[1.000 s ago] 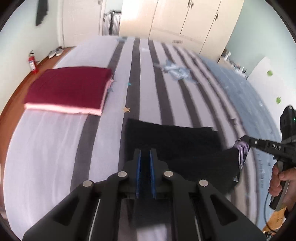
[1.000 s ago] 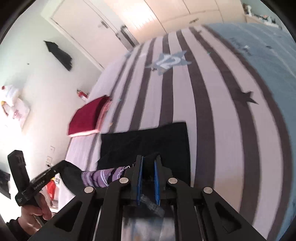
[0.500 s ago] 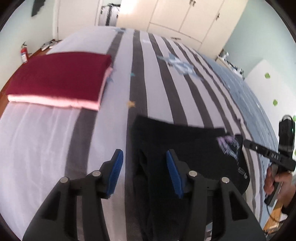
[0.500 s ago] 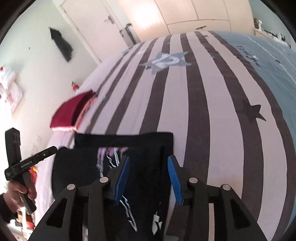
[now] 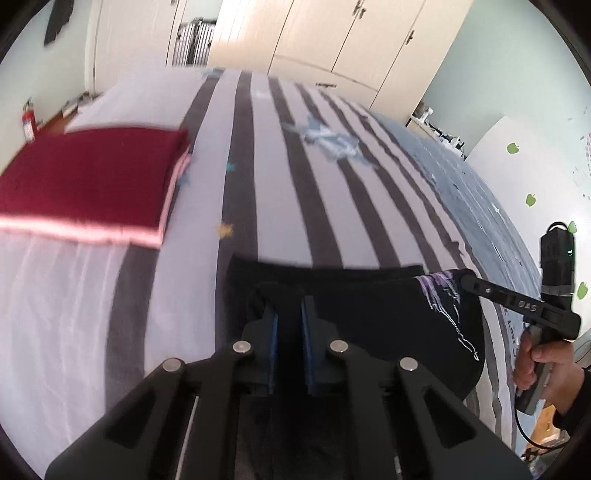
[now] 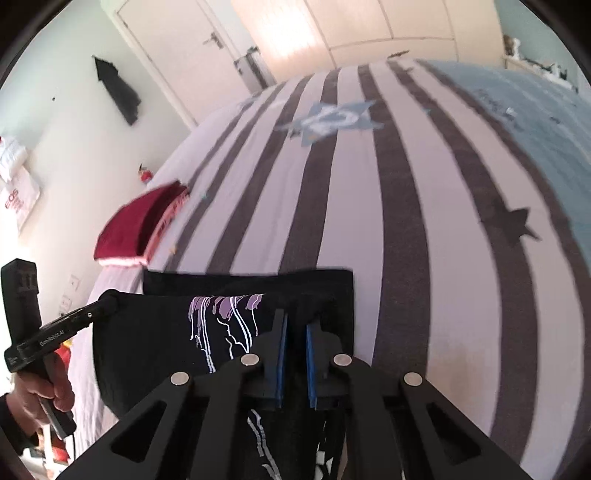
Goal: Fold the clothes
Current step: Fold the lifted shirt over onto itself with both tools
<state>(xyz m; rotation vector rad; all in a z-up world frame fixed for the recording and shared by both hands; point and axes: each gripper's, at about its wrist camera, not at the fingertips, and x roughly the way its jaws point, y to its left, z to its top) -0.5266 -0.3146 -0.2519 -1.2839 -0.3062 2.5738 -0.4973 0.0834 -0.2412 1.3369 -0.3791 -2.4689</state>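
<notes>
Nearest to me, my left gripper (image 5: 289, 314) is clenched on a bunched fold of the black T-shirt (image 5: 354, 317), its blue pads (image 5: 273, 332) pinching the cloth close together. My right gripper (image 6: 294, 332) is likewise clamped on the same garment's other side, fabric pressed between its blue pads (image 6: 282, 354). Each tool shows in the other's camera too: the right one at the shirt's far corner in the left view (a hand (image 5: 535, 360) wrapped around its grip), the left one at the shirt's corner in the right view.

The black T-shirt lies at the near edge of the bed (image 6: 406, 221), partly lifted between my two grips, its purple and white print (image 6: 225, 314) facing up in the right view. A flat black layer rests on the striped cover just beyond the raised fold.

Farther along, toward the bed's left edge, sits a folded red garment (image 5: 92, 173) with a pink layer (image 5: 110, 234) beneath it, well apart from the shirt. A pale blue star patch (image 6: 328, 120) marks the cover farther up. Beyond the bed stand cream wardrobe doors (image 5: 332, 33) and a red fire extinguisher (image 5: 27, 120) by the wall.
</notes>
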